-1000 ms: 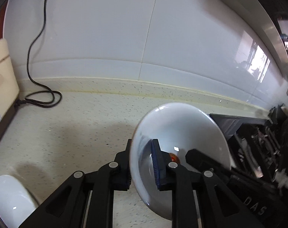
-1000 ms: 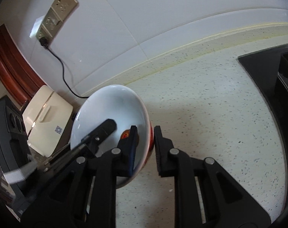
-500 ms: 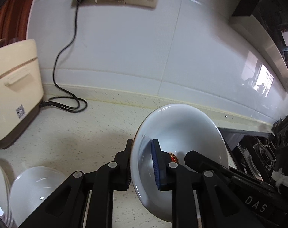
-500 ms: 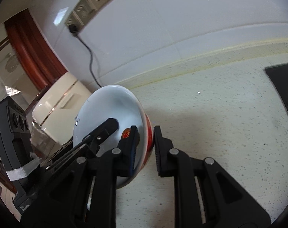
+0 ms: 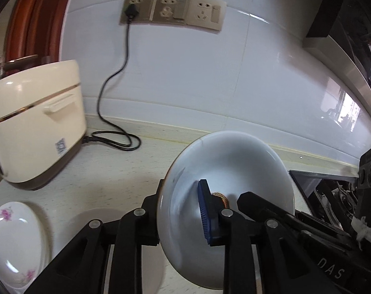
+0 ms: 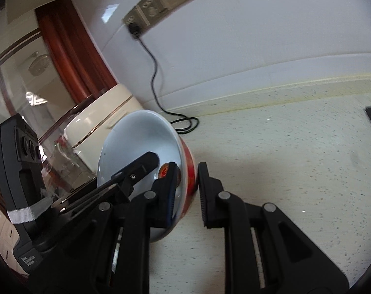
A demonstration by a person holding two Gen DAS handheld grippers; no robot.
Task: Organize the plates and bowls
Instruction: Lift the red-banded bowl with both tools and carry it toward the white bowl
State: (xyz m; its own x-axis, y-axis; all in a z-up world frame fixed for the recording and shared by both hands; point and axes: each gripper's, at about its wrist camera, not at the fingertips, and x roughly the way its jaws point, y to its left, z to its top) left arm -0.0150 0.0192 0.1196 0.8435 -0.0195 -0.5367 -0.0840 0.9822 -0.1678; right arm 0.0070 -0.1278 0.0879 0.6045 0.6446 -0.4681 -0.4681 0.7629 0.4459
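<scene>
Both grippers, left (image 5: 180, 213) and right (image 6: 186, 193), pinch opposite walls of one bowl (image 5: 234, 171), held tilted above the counter (image 6: 283, 147) right of the cooker (image 5: 33, 127). Each has its jaws nearly closed across the rim. Glazed ceramic looks stiff, slick and breakable, so gripping deep over the rim seems safest.

Both wrist cams close, sharing bowl (image 5: 234, 169)

Two hand-held grippers, left gripper (image 5: 183, 210) and right gripper (image 6: 186, 191): matte black angular linkage arms with silver round pivot screws, ribbed blue-faced fingers (image 5: 206, 214), white "DAS" lettering, black camera housing bound with white tape (image 6: 20, 215).
</scene>
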